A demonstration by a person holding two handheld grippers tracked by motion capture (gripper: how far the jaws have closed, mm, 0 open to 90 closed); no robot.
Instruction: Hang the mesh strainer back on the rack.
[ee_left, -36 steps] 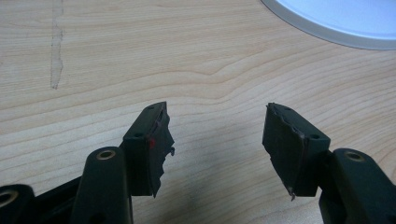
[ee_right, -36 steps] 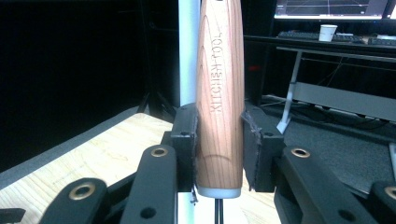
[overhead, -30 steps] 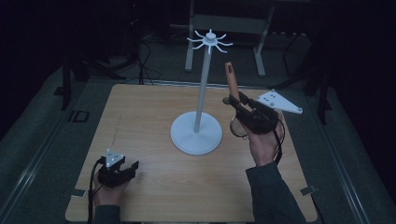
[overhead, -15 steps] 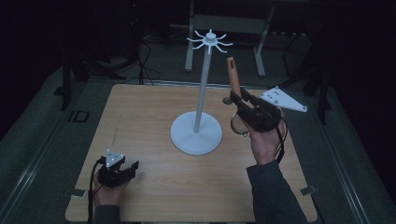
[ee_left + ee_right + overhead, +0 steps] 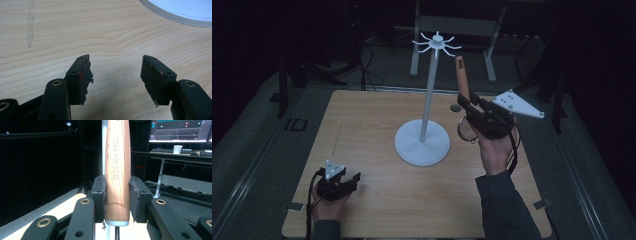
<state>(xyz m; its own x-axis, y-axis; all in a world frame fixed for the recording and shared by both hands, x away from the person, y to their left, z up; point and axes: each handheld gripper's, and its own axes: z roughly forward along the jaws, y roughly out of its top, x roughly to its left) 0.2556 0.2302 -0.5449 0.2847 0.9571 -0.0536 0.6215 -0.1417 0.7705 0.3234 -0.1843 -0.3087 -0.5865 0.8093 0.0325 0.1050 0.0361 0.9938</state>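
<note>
Clamped in right gripper (image 5: 117, 202): wooden-handled utensil (image 5: 117, 170), raised beside hook stand (image 5: 430, 95), not yet hung; left gripper (image 5: 115, 75) wide, idle on desk (image 5: 75, 30).

The wooden table (image 5: 377, 125) has a light, pale-grained top and stands on a dark floor. Behind the table, a grey metal frame (image 5: 452, 27) with two legs stands upright, and cables (image 5: 364, 65) lie on the floor. A lit monitor (image 5: 180, 131), a keyboard (image 5: 162, 150) and a white cup (image 5: 177, 149) occupy a desk (image 5: 175, 156).
</note>
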